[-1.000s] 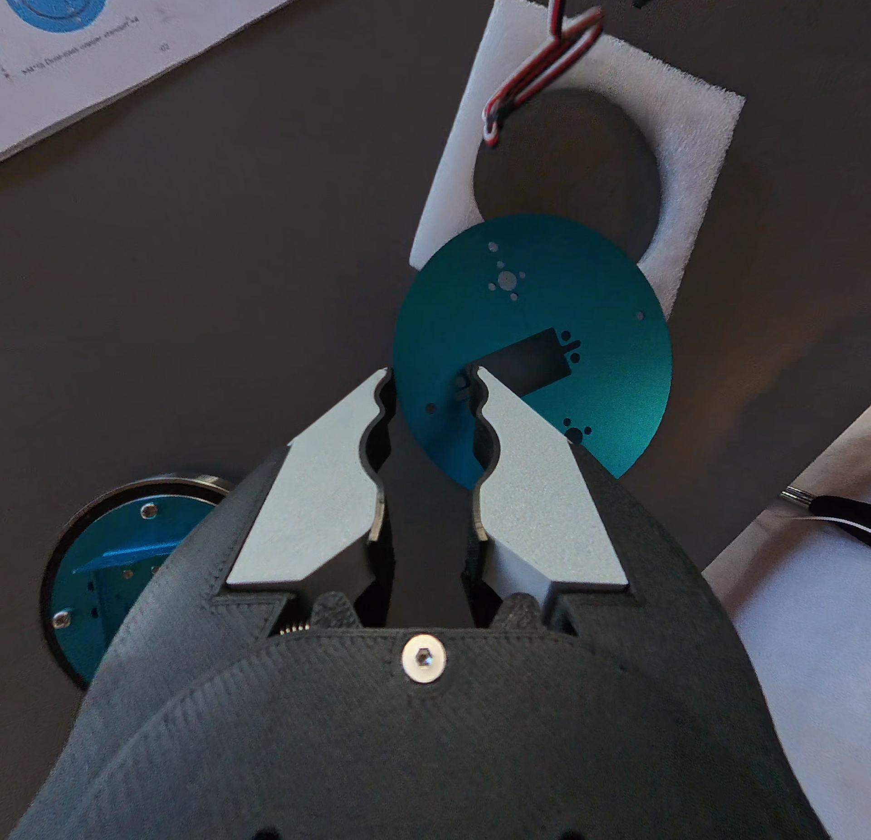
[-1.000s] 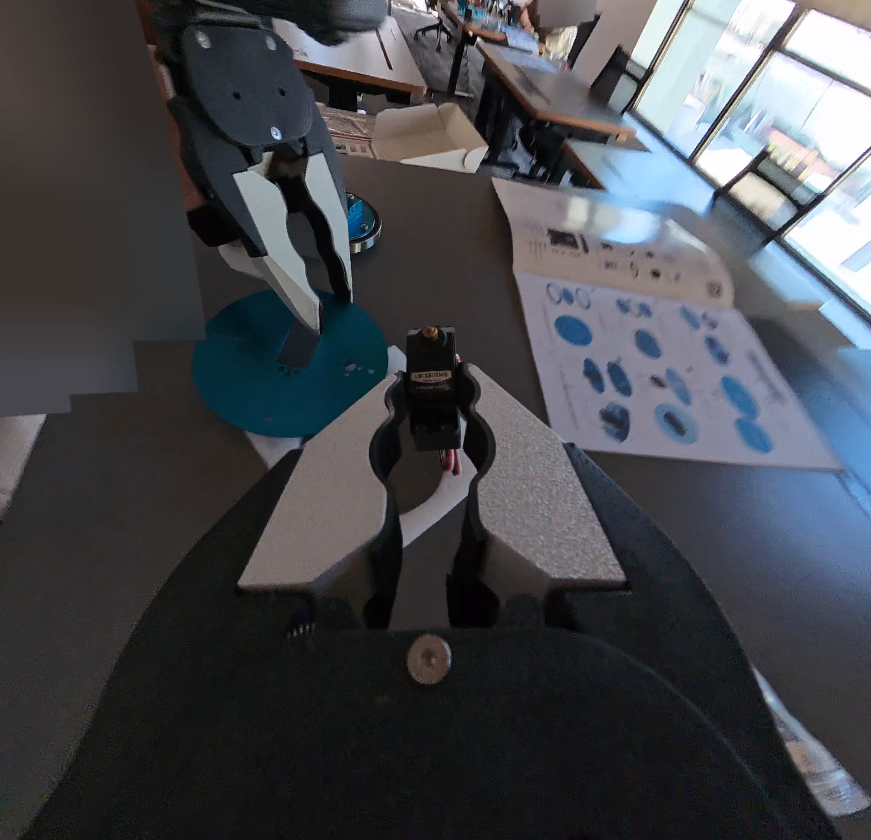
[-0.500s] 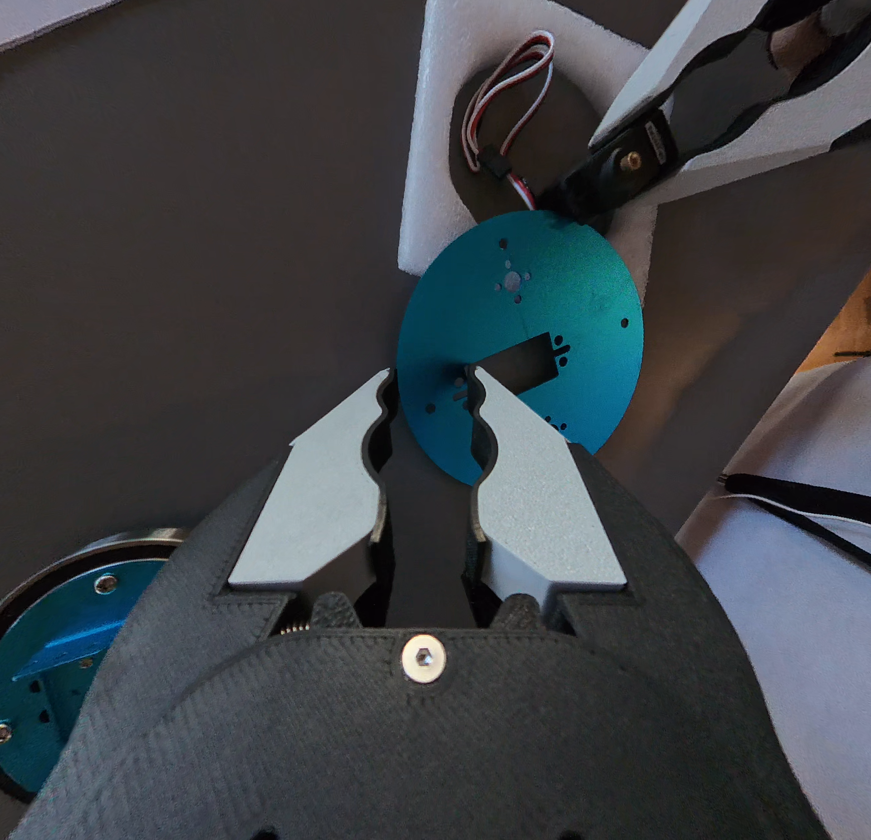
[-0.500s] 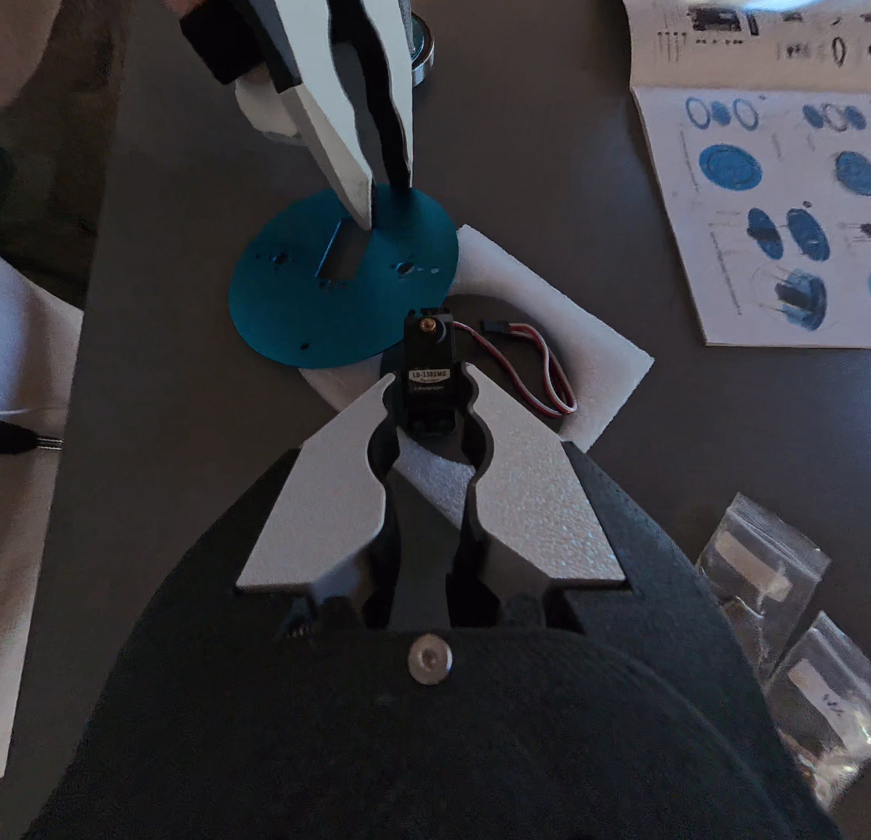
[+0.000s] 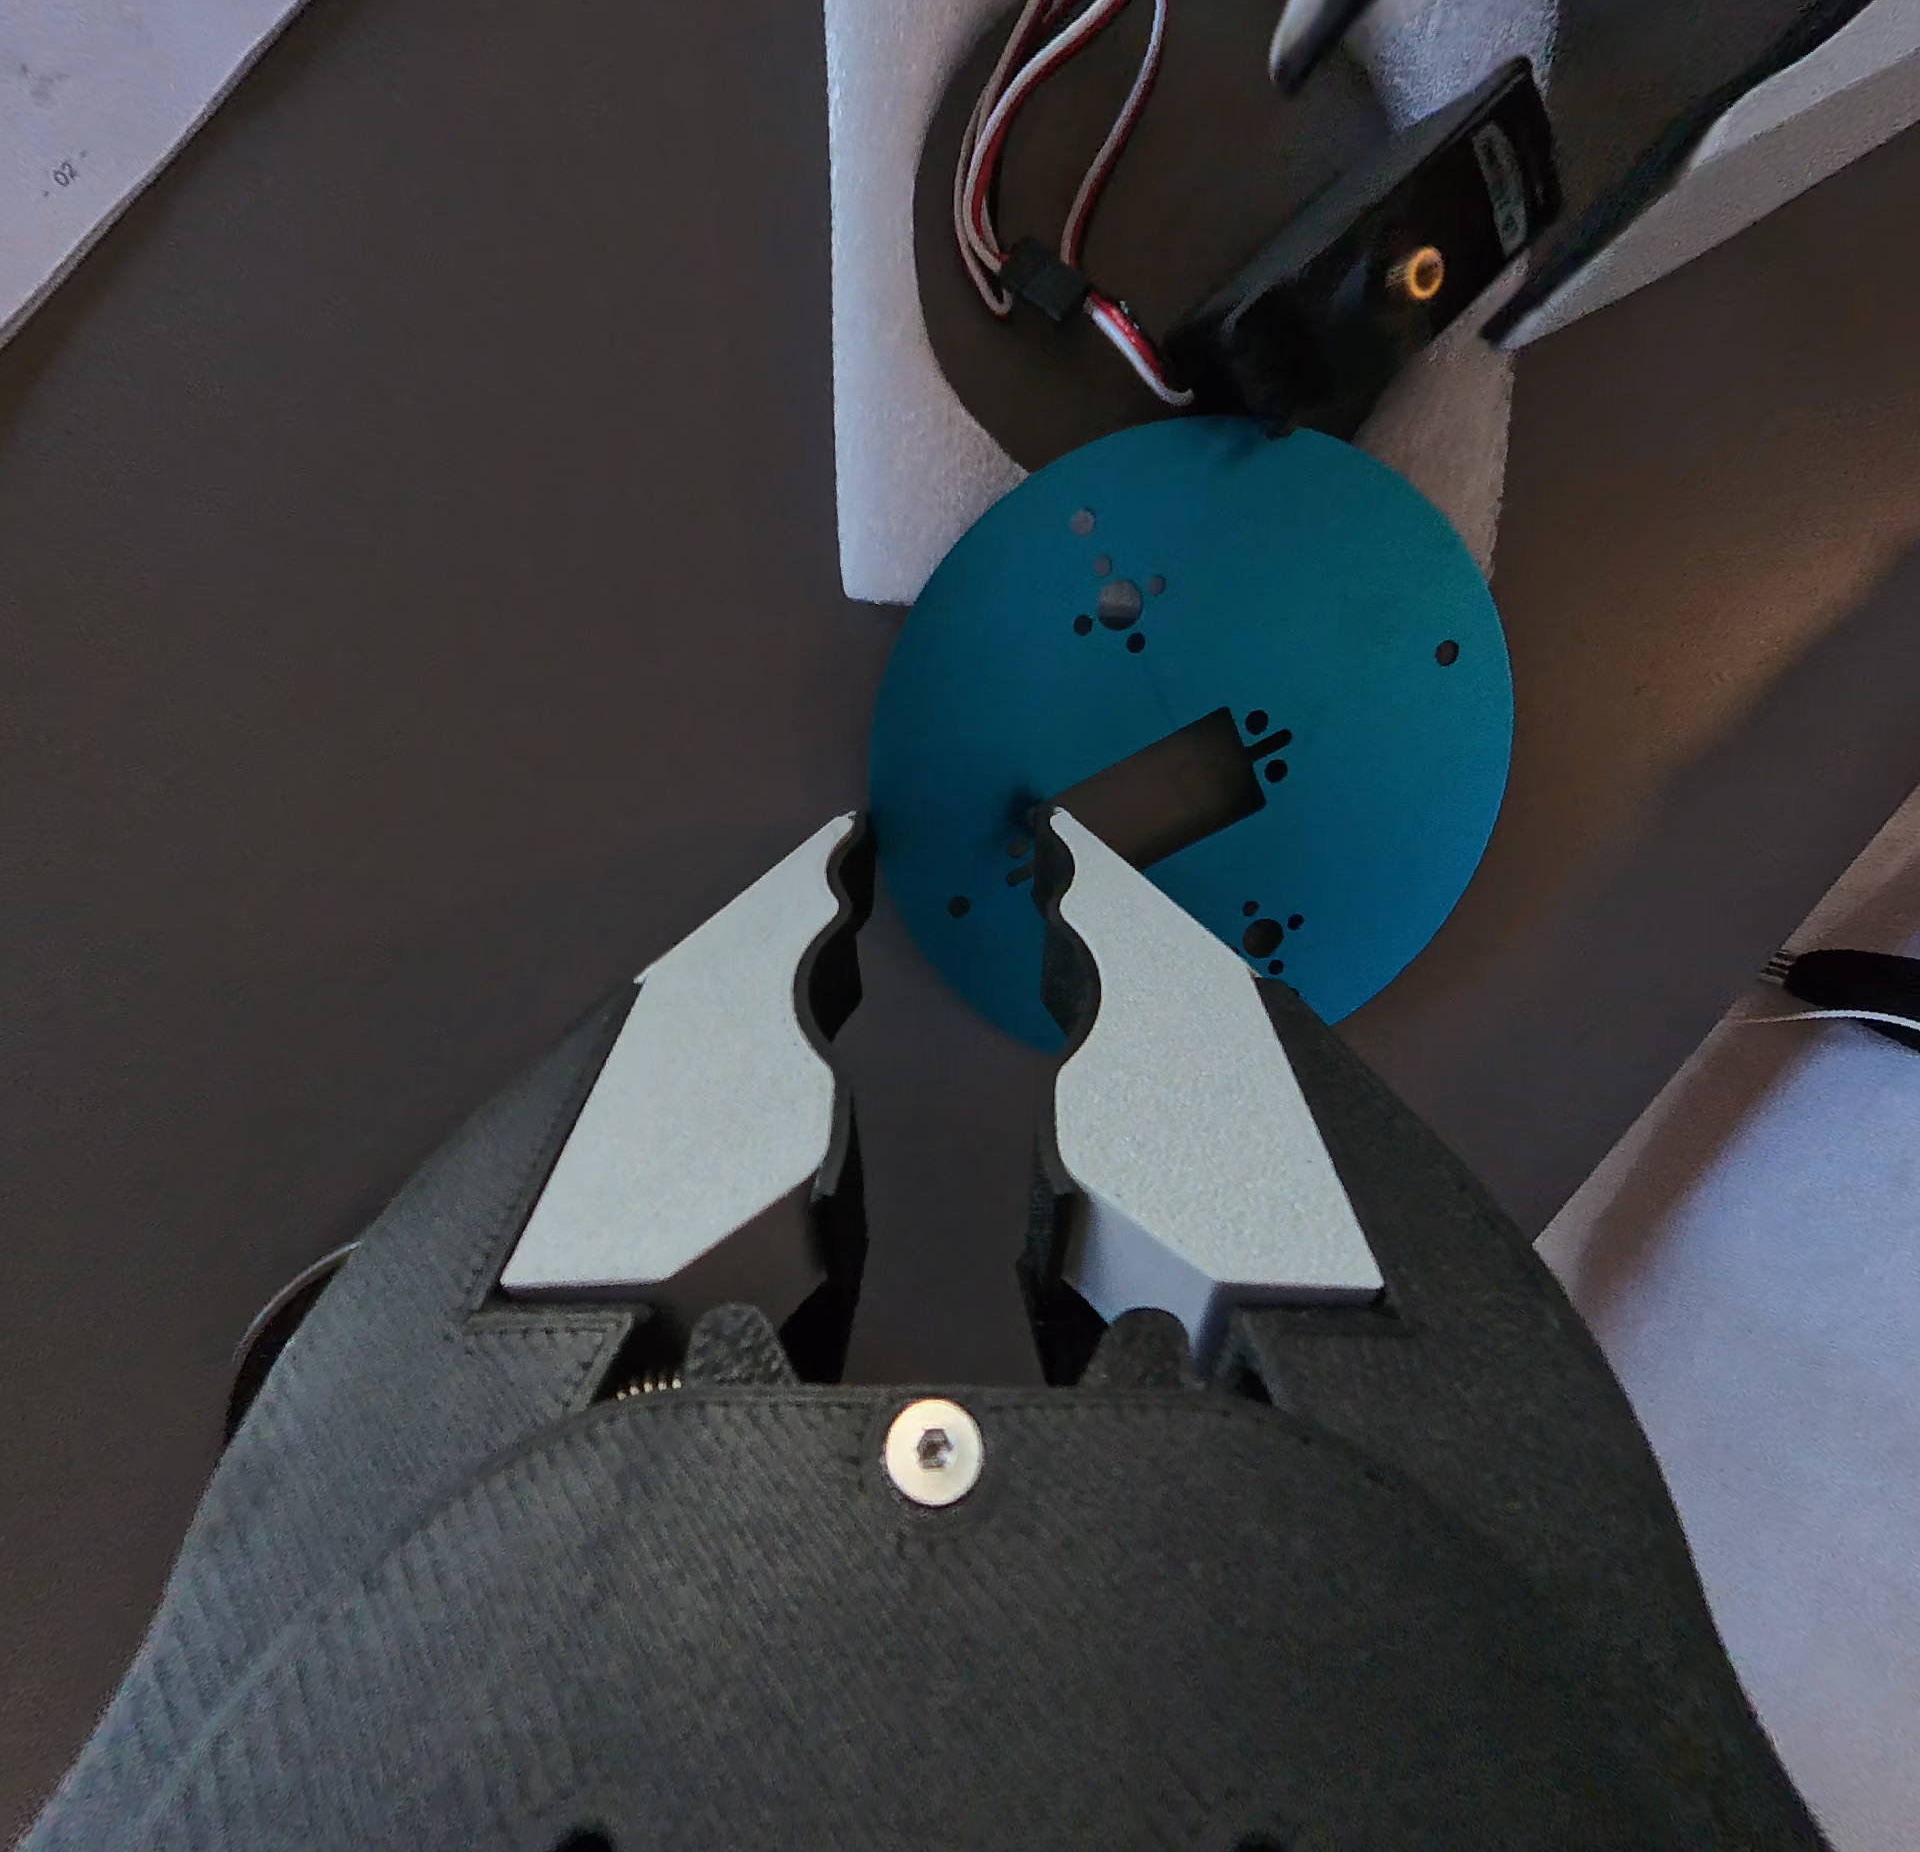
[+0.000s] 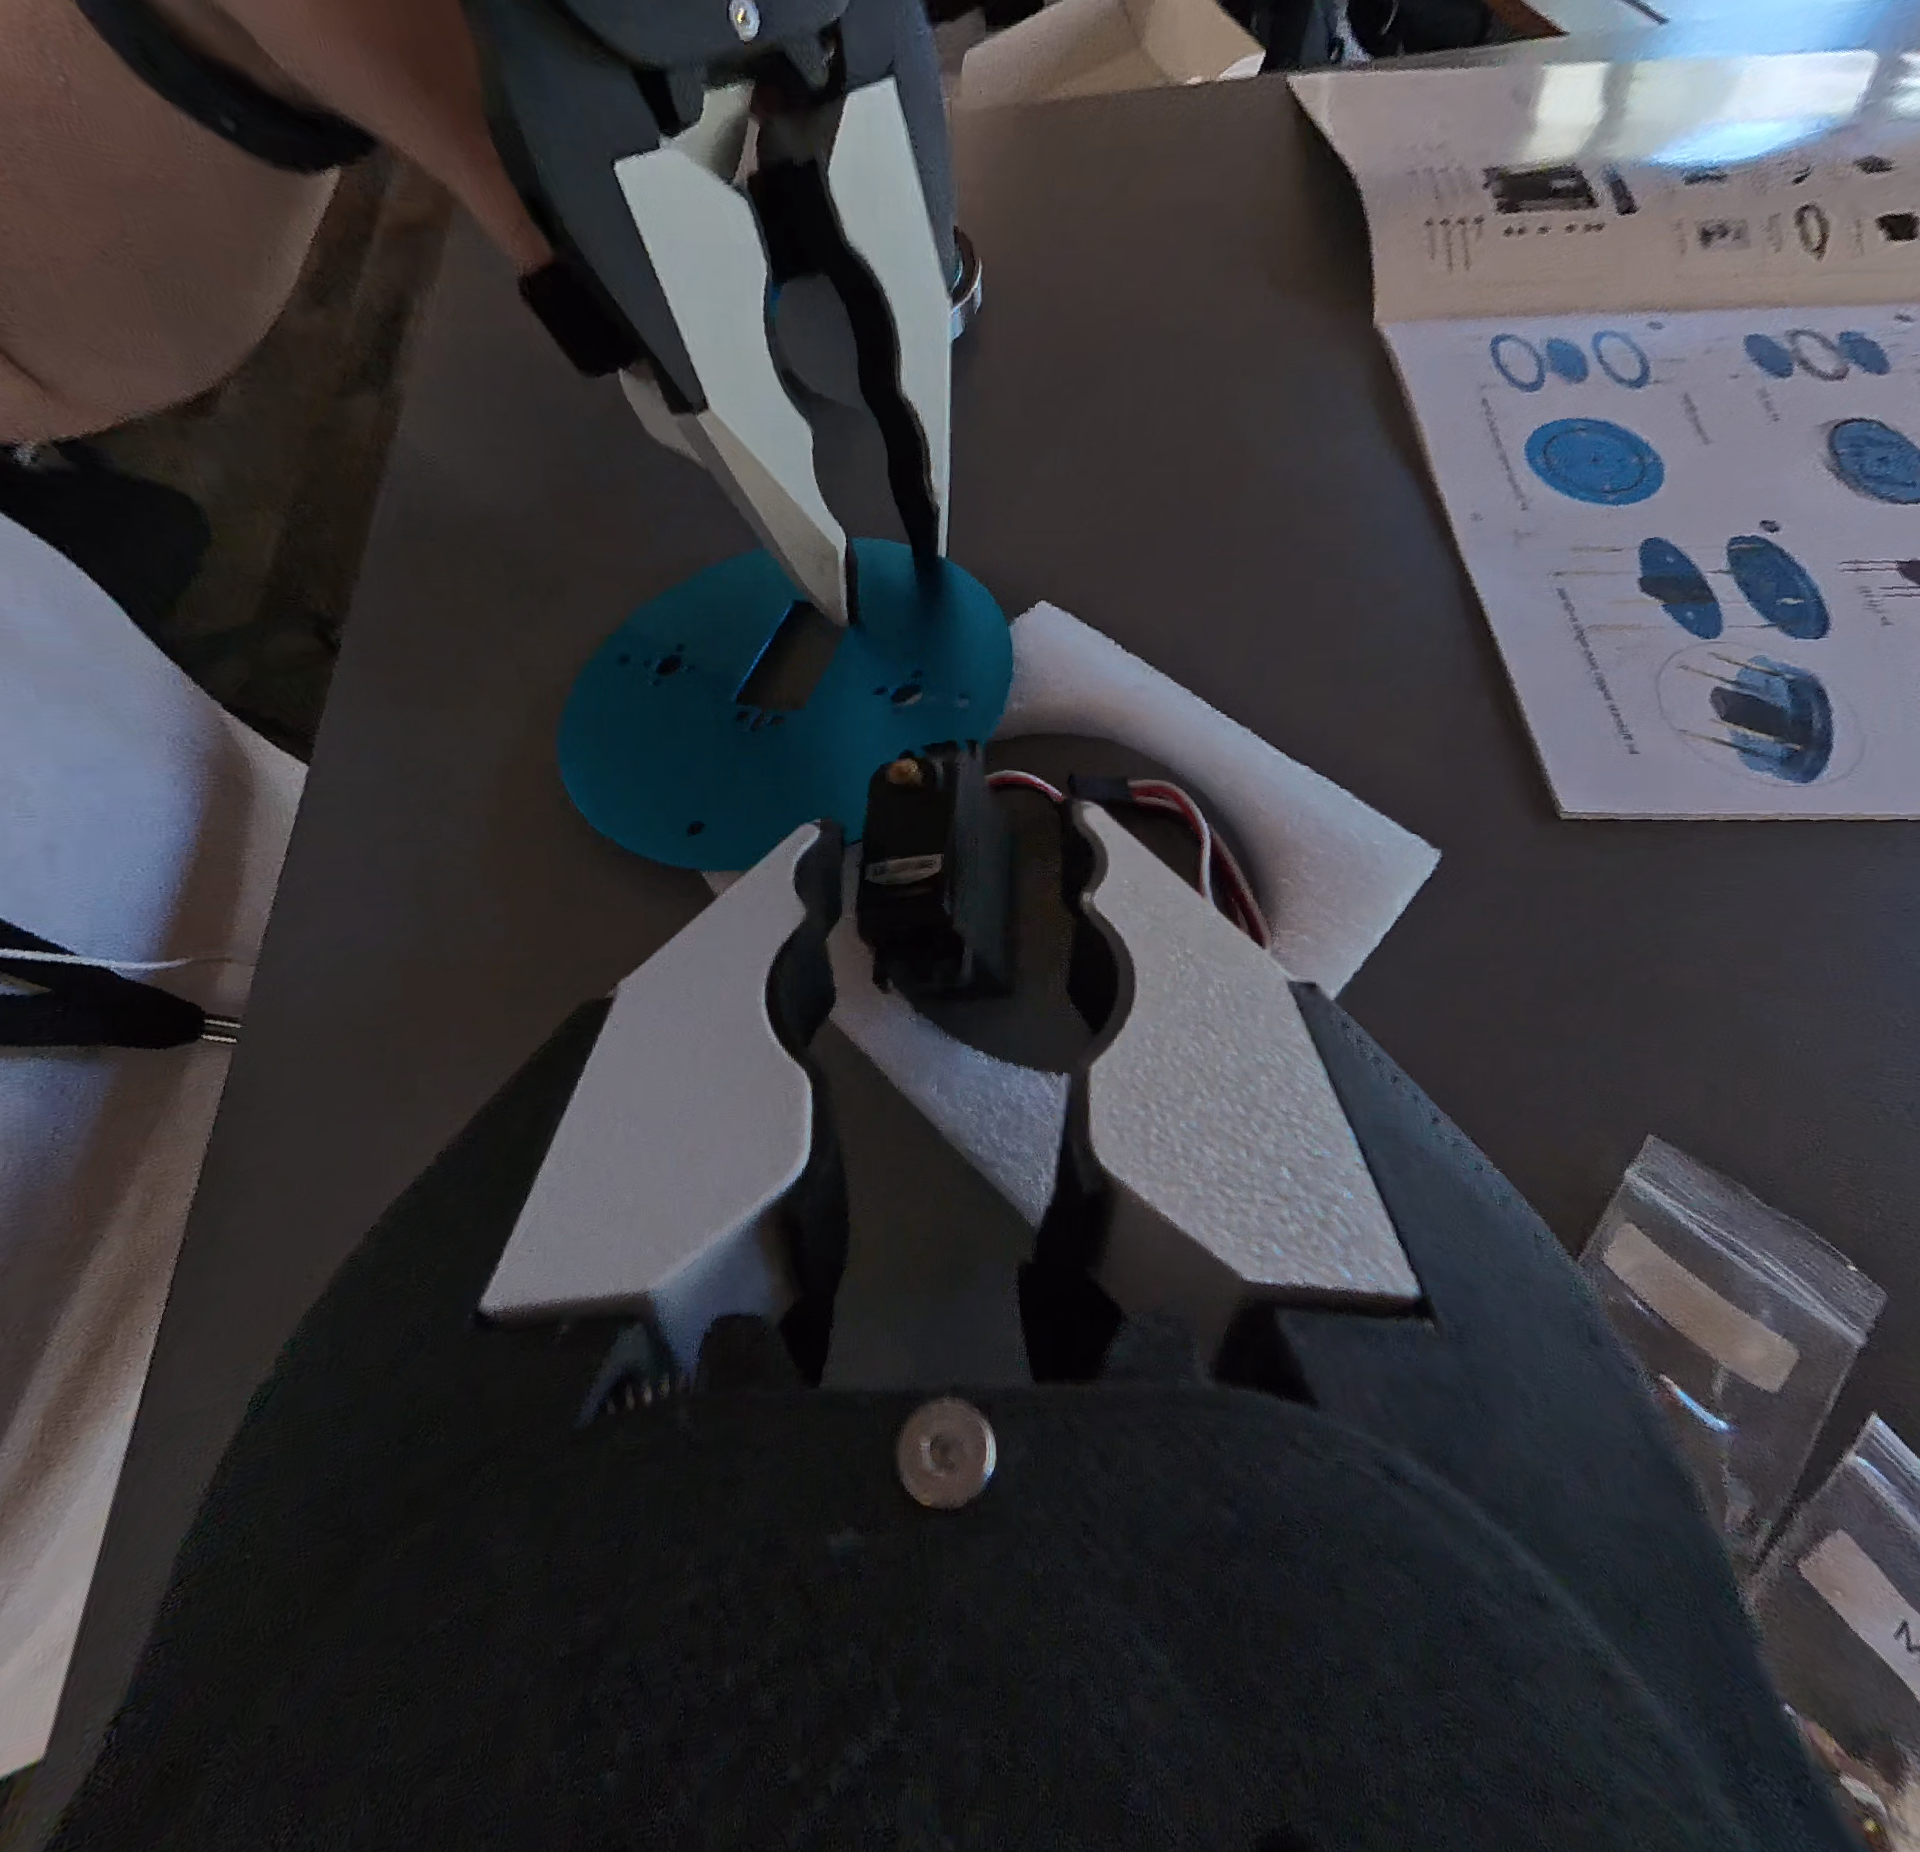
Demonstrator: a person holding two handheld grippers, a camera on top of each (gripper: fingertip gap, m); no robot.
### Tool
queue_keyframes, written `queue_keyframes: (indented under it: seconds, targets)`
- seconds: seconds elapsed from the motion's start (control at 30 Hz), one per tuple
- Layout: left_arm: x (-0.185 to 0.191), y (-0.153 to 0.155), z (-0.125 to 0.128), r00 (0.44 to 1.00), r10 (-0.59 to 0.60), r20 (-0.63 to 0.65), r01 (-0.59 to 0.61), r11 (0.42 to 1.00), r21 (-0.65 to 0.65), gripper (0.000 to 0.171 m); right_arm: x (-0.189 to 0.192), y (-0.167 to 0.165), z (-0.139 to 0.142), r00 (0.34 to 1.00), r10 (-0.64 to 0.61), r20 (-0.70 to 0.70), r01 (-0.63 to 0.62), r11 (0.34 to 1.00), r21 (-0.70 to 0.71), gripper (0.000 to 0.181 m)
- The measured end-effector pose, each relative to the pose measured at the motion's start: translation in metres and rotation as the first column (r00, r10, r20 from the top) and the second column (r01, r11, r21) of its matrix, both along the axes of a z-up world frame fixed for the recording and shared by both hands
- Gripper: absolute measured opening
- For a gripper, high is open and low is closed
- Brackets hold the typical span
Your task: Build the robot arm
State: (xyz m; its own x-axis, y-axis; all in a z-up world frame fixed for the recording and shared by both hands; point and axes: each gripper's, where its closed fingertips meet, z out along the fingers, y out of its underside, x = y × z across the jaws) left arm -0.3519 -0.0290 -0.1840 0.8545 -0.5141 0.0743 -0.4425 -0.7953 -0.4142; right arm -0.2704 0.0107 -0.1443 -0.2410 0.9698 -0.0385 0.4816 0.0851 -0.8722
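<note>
A teal round plate (image 5: 1195, 659) with a rectangular cutout lies on the dark table, its far edge over a white foam pad (image 5: 883, 348). My left gripper (image 5: 951, 820) is shut on the plate's near part, one finger at the rim and one at the cutout; it also shows in the right wrist view (image 6: 883, 581). My right gripper (image 6: 951, 826) is open around a black servo (image 6: 914, 867), which rests tilted on the foam (image 6: 1195, 722) against the plate (image 6: 675, 763). The servo (image 5: 1351, 275) sits loose between the right gripper's (image 5: 1392, 202) fingers. Its red, white and black cable (image 5: 1039, 140) coils in the foam's round hole.
An open instruction booklet (image 6: 1662, 555) lies at the right. Small plastic bags (image 6: 1735, 1335) sit near the right edge. A white sheet (image 6: 83, 815) with a black tool (image 6: 94, 1013) is at the left. A round metal assembly (image 6: 961, 285) and a cardboard box (image 6: 1101, 46) stand behind. There is about 11 centimeters between the tips of the two grippers.
My right gripper came down to the foam with the servo and opened, and the servo now leans loose between its fingers. My left gripper kept its hold on the plate.
</note>
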Motion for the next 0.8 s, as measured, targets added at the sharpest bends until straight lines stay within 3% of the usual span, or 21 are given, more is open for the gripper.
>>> queue_keyframes:
  seconds: [0.17,0.33,0.47,0.6,0.7,0.8]
  targets:
    - [-0.002,-0.003,0.002,0.996,0.031,0.079,-0.032,0.999,0.003,0.031,0.005,0.006,0.004,0.999,-0.038,-0.011,0.038,0.999,0.004,0.042]
    - [-0.002,-0.006,0.003,0.990,0.052,0.128,-0.053,0.999,0.001,0.030,0.008,-0.011,0.003,1.000,0.001,-0.012,-0.001,1.000,-0.030,0.042]
    - [-0.006,-0.016,0.003,0.992,0.048,0.117,-0.047,0.999,-0.015,0.031,0.011,-0.024,0.016,0.997,-0.016,-0.080,0.025,0.993,0.115,0.042]
    - [-0.007,-0.023,0.009,0.982,0.058,0.182,-0.059,0.998,0.002,0.032,0.014,-0.018,-0.003,0.998,-0.058,-0.011,0.058,0.934,0.354,0.039]
    - [-0.009,-0.026,0.009,0.971,0.058,0.233,-0.059,0.998,-0.004,0.033,0.010,-0.016,-0.015,0.996,-0.069,0.055,0.045,0.932,0.359,0.036]
    - [0.000,-0.027,0.012,0.967,-0.012,0.255,0.006,1.000,0.025,0.045,0.007,-0.010,-0.016,0.991,-0.106,0.082,0.073,0.941,0.330,0.026]
